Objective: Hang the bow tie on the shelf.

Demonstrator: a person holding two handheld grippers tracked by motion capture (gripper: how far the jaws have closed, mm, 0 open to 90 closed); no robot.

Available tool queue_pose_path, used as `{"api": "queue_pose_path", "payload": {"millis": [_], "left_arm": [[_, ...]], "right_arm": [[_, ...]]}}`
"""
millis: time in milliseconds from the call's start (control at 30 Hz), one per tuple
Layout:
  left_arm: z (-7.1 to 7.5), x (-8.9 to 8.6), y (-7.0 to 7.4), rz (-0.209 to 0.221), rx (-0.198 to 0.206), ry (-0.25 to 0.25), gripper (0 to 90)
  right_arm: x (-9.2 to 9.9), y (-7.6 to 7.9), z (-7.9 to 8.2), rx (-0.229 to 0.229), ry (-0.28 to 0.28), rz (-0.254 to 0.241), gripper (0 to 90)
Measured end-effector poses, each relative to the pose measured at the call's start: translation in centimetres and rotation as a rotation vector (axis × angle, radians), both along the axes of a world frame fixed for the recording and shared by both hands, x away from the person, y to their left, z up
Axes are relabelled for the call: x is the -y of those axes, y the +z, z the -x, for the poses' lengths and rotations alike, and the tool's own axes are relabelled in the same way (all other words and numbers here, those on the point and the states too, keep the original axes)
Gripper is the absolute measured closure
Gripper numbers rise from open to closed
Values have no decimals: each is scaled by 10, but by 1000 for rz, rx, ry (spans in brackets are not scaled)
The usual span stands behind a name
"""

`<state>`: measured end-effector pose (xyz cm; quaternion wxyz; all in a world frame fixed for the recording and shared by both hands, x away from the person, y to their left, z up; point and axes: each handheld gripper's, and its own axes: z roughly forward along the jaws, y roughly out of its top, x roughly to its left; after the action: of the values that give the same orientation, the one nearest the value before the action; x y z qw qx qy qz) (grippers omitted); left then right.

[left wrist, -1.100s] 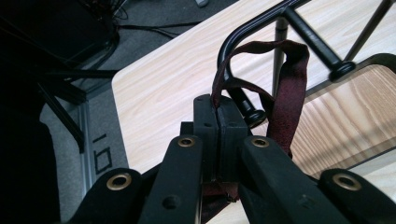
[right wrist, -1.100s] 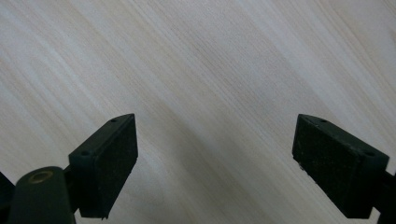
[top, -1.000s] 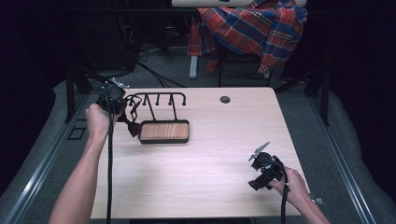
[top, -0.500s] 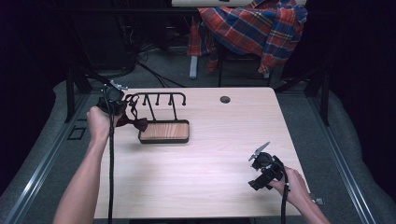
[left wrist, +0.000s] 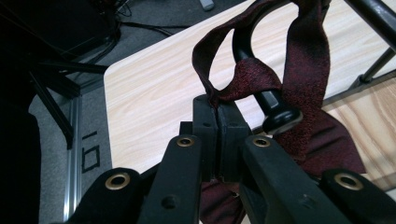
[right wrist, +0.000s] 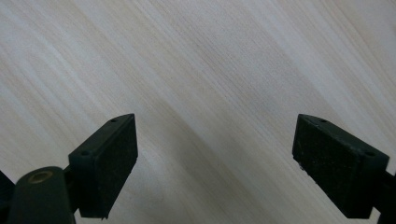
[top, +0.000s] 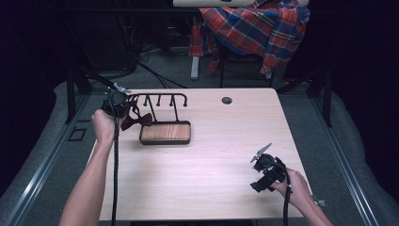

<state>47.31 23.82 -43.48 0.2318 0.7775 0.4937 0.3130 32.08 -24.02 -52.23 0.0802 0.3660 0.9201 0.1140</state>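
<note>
The bow tie's lower end is hidden behind the left tongs.

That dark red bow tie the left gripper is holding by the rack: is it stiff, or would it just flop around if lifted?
Probably floppy: the bow tie's strap curls in a loose loop over the rack's hook. It looks light, since the left gripper holds it by a thin pinched fold. The woven cloth seems unlikely to slip, though it might snag on the hook's knob.

Rack stands on table, far-left part. Bow tie hangs at rack's left end, strap looped over a hook. Left claw just left of rack, at the tie. Right claw well apart, near-right of rack. Hole right of rack, near far edge.
</note>
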Motion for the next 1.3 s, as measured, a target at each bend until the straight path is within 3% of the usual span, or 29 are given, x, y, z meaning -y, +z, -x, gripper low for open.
{"api": "queue_pose_path", "payload": {"millis": [133,233,333,733,833,867,1133,1300], "left_arm": [[-2,0,-4,6,4,3,877],[-1,-2,-6,37,5,0,870],[-1,-5,-9,92,-7,0,836],[2,-10,-20,101,-19,-1,761],[2,-10,-21,103,-30,-6,703],[2,-10,-21,101,-38,-4,703],[3,-9,-22,96,-38,22,449],[4,-10,-20,77,-41,26,368]], "right_arm": [[0,0,0,-2,1,0,138],[0,1,0,-10,11,8,138],[0,-1,1,1,-4,-16,138],[-1,-1,-1,-3,7,-3,138],[1,0,-1,-5,8,3,138],[2,0,0,-9,3,-19,138],[13,1,8,6,-36,-50,138],[16,2,9,1,-32,-36,138]]}}
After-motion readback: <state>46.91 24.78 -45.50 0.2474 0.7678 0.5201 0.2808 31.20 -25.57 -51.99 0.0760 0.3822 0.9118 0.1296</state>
